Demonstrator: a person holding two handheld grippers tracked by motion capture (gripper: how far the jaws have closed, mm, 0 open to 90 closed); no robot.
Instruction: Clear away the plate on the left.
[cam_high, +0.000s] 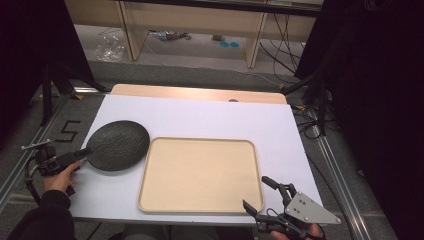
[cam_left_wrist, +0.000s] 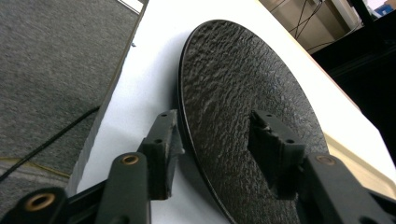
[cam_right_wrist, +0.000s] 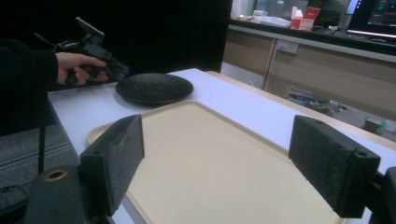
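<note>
The black plate (cam_high: 119, 145) is grasped at its rim by the left gripper (cam_high: 85, 152), the right gripper (cam_high: 261, 196) is held released, and a lift onto the tray (cam_high: 200, 175) is likely called for next.

You work in a lab: black curtains (cam_high: 30, 45) flank your white table (cam_high: 210, 115), cables (cam_high: 285, 45) trail across the floor, and a monitor (cam_right_wrist: 373, 14) glows behind.
</note>
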